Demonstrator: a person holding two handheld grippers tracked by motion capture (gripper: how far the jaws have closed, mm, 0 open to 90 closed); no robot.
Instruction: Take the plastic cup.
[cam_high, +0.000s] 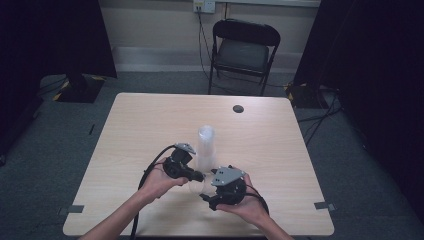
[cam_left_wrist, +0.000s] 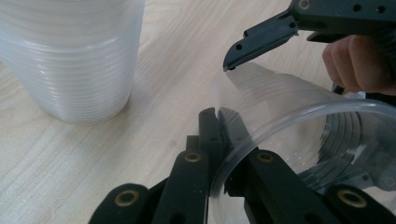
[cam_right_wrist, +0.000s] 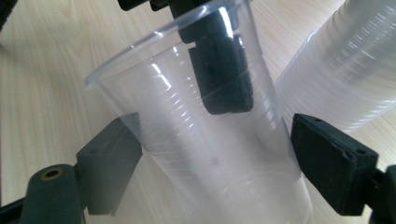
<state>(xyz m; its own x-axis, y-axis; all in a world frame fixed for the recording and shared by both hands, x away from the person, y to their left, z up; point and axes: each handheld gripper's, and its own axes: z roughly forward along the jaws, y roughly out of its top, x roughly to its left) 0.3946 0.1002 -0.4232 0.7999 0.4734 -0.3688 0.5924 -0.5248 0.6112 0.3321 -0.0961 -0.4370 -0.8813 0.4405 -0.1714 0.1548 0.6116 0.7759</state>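
Note:
A single clear plastic cup (cam_left_wrist: 299, 121) lies tilted just above the wooden table (cam_high: 150, 120), between both grippers. My left gripper (cam_left_wrist: 219, 116) is shut on its rim, one jaw inside the cup and one outside. In the right gripper view that inner jaw shows through the cup (cam_right_wrist: 187, 140) wall. My right gripper (cam_right_wrist: 219, 158) is open, its pads straddling the cup's lower body, close to its sides. A tall stack of clear cups (cam_high: 205, 145) stands upright just behind the grippers (cam_high: 200, 176). The right gripper's finger (cam_left_wrist: 261, 37) reaches the cup's side.
The stack of cups (cam_left_wrist: 70, 60) stands close to the left of the held cup. A dark round grommet (cam_high: 238, 108) sits near the table's far edge. A black folding chair (cam_high: 245, 50) stands beyond the table, with cables on the floor.

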